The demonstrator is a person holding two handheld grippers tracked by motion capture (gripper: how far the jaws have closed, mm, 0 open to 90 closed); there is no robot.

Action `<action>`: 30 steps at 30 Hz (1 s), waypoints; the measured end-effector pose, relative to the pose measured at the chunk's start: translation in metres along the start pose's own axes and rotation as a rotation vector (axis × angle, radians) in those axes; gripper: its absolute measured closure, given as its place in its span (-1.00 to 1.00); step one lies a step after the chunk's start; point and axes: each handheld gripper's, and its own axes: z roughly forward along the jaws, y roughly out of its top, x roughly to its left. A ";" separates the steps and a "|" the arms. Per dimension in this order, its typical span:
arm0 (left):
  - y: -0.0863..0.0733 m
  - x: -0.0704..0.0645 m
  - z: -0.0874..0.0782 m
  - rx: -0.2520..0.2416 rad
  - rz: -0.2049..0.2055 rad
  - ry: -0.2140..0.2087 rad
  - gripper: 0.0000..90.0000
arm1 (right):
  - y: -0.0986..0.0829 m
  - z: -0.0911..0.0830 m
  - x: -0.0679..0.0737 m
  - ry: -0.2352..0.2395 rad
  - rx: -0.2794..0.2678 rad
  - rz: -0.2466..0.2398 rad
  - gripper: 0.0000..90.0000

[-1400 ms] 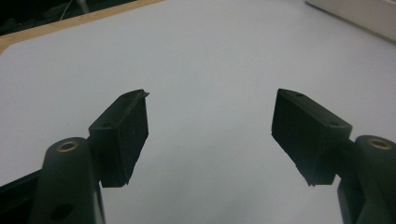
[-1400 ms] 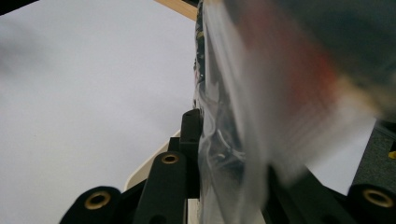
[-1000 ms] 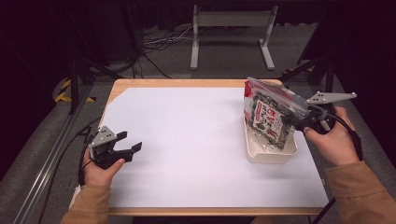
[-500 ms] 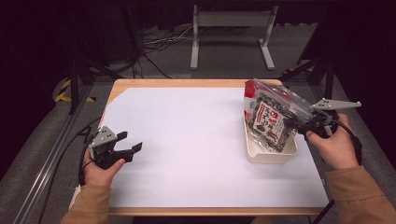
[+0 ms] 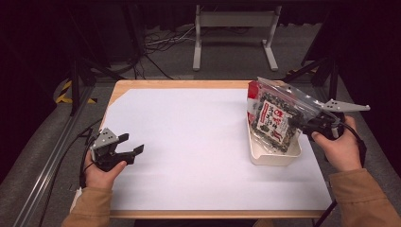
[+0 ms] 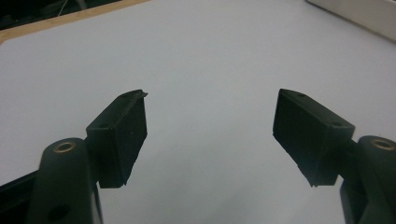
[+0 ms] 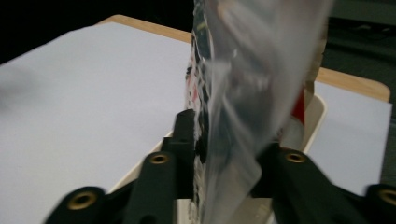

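— So, what am I looking at, biggest thing first?

— The table (image 5: 189, 189) fills the middle of the high view, its white sheet bare through the centre and left. At centre right sits the white tray (image 5: 276, 158), one side near the sheet's right edge.

— And the bag?

— I have the clear bag (image 5: 274, 118) of dark printed contents pinched in the right gripper (image 5: 302, 124); in the right gripper view the jaws are clamped on the bag's edge. It hangs tilted, its lower end down in the tray, its upper end raised toward the upper right of the frame.

— Which step is that?

— I judge I'm lifting it out of the tray, or setting it in; I cannot tell which. The next move calls for a firm hold and a clean rise so the lower corner clears the tray wall.

— The other hand?

— The left gripper (image 5: 126, 151) rests at lower left, jaws spread wide on nothing, well apart from the tray.

— Room?

— Plenty leftward across the sheet; little to the right, where the table's edge is close.
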 end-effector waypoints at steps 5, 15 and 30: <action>-0.003 0.001 -0.004 -0.003 -0.007 0.005 -0.41 | -0.005 -0.002 0.001 -0.029 -0.041 -0.008 0.02; -0.008 -0.010 -0.016 -0.010 -0.002 -0.008 -0.41 | -0.028 -0.024 0.013 -0.065 -0.137 -0.003 -0.22; -0.012 -0.028 -0.029 -0.039 0.031 -0.044 -0.42 | -0.062 -0.041 0.044 -0.103 -0.149 -0.067 -0.16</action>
